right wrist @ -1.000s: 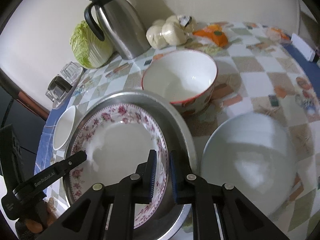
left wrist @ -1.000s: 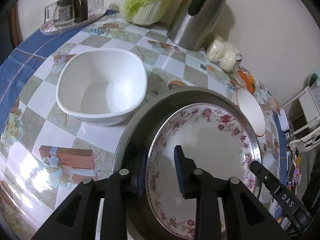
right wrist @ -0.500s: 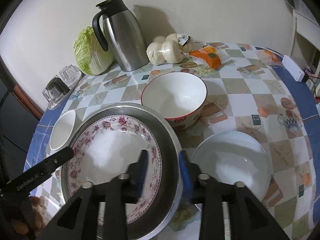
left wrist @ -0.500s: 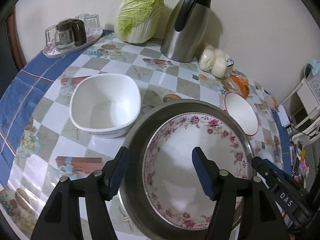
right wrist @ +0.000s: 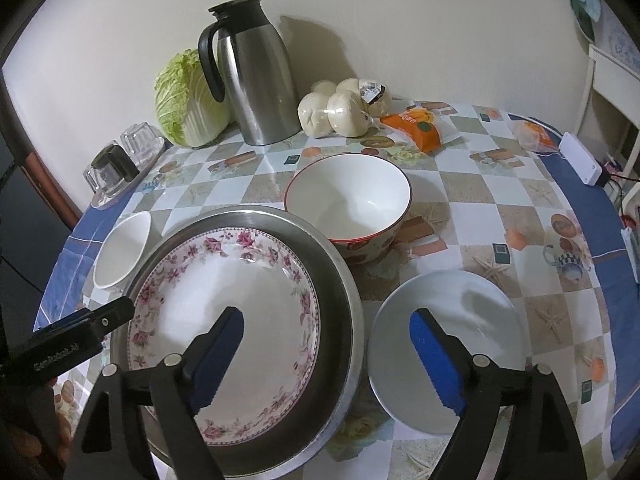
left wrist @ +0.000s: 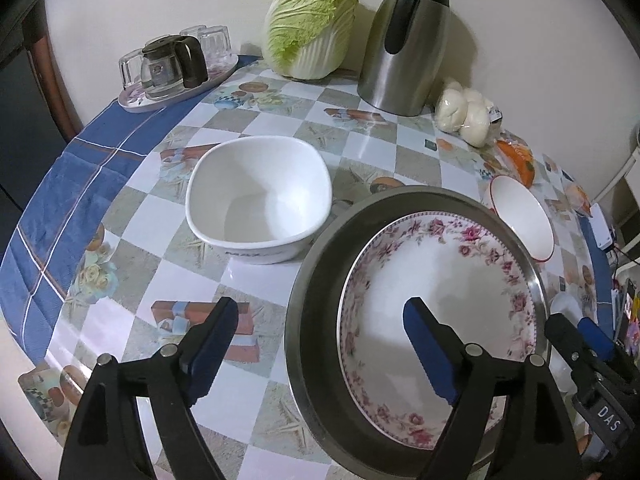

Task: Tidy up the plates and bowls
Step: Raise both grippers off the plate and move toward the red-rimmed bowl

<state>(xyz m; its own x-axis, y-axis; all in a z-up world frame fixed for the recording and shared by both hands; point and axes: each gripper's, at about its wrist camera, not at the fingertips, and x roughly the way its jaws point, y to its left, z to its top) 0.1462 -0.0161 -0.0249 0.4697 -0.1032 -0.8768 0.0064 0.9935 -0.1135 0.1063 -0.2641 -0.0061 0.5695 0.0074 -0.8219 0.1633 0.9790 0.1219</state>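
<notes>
While floral plate (left wrist: 436, 300) sits in steel pan (left wrist: 316, 280), both jaws wide.

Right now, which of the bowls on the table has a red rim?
The round bowl beside the steel tray, nearest the buns. The squarish bowl is plain white all over.

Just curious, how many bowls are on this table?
2: a square white bowl left of the steel pan, and a red-rimmed bowl behind it. None seem hidden.

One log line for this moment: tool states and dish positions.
left tool open | right tool open | floral plate in steel pan | nothing held
</notes>
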